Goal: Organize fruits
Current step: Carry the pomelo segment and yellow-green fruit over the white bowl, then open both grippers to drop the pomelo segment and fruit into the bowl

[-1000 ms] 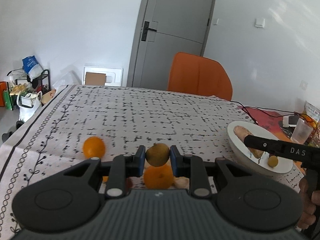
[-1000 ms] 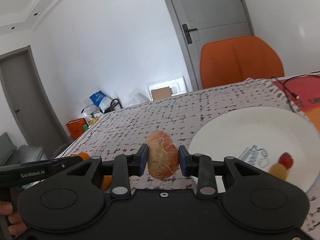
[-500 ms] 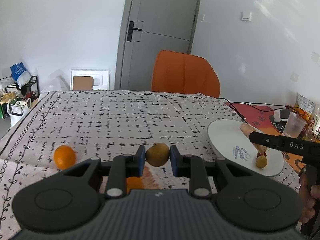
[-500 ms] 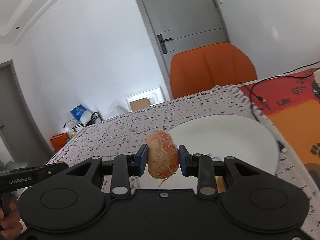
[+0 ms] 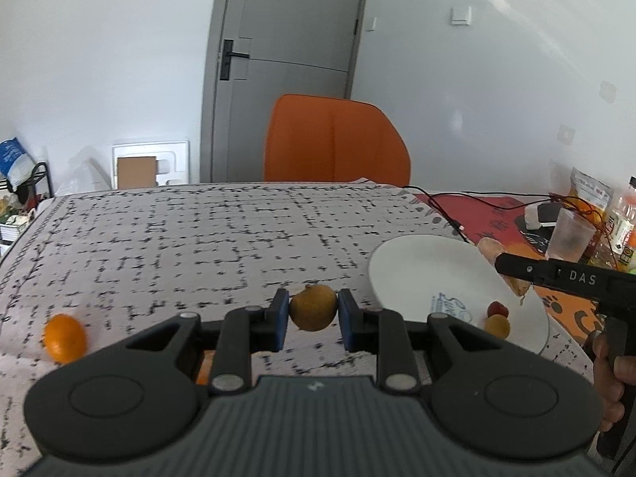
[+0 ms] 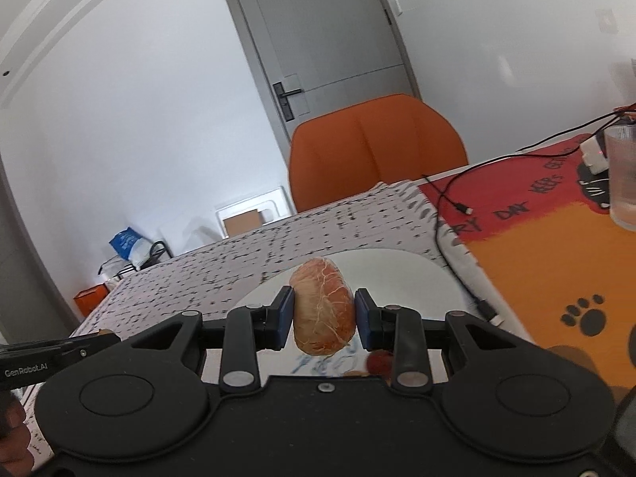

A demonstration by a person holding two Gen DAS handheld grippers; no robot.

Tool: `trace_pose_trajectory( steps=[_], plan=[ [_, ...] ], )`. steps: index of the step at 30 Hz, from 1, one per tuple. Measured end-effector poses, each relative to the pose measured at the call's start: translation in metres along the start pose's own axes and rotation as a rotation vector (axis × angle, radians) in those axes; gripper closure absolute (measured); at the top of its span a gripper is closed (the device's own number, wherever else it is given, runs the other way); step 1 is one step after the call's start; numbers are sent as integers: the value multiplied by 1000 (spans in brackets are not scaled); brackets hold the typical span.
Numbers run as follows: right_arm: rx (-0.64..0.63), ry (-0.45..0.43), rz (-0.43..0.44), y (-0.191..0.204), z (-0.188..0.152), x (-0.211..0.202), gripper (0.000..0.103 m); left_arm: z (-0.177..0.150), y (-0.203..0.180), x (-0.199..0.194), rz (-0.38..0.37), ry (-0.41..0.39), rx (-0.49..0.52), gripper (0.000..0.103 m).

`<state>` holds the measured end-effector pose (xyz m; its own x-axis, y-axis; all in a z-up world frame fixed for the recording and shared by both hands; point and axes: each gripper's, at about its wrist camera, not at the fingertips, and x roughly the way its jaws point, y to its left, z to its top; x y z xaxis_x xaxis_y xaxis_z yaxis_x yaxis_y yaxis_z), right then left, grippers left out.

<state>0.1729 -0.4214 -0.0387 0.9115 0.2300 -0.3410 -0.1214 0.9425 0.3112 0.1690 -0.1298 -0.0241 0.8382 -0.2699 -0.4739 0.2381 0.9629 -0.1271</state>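
Observation:
My left gripper (image 5: 311,314) is shut on a small brownish-yellow fruit (image 5: 313,307), held above the patterned tablecloth left of the white plate (image 5: 429,274). My right gripper (image 6: 322,318) is shut on a peeled orange-pink fruit with white pith (image 6: 322,310), held over the white plate (image 6: 401,274). In the left wrist view the right gripper's arm (image 5: 556,276) reaches over the plate with the peeled fruit (image 5: 491,248) at its tip. A small red fruit (image 5: 497,309) and a small yellow fruit (image 5: 497,326) lie on the plate. An orange (image 5: 64,338) lies on the cloth at the left.
An orange chair (image 5: 336,141) stands behind the table. A cable (image 6: 449,214) runs beside the plate onto a red-orange mat (image 6: 556,234). A clear cup (image 6: 622,175), bottles and packets (image 5: 592,194) stand at the right. Another orange thing (image 5: 202,365) shows under the left gripper.
Both grippers have lifted and moved right. The right gripper has carried the peeled fruit over the plate. The left gripper has carried its fruit away from the oranges, toward the plate.

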Motion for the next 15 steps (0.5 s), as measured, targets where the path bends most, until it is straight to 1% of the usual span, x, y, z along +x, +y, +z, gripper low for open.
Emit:
trace_pose_trajectory(
  steps=[9, 10, 12, 15],
  plan=[
    [11, 0, -52, -22, 4, 1, 71, 4, -25, 21, -43, 17, 29, 78],
    [11, 7, -52, -24, 3, 2, 67, 4, -27, 24, -47, 19, 32, 78],
    [15, 13, -67, -27, 2, 2, 65, 4, -32, 28, -58, 25, 38, 78],
    [19, 8, -66, -31, -1, -6, 60, 4, -41, 32, -79, 29, 52, 78]
  ],
)
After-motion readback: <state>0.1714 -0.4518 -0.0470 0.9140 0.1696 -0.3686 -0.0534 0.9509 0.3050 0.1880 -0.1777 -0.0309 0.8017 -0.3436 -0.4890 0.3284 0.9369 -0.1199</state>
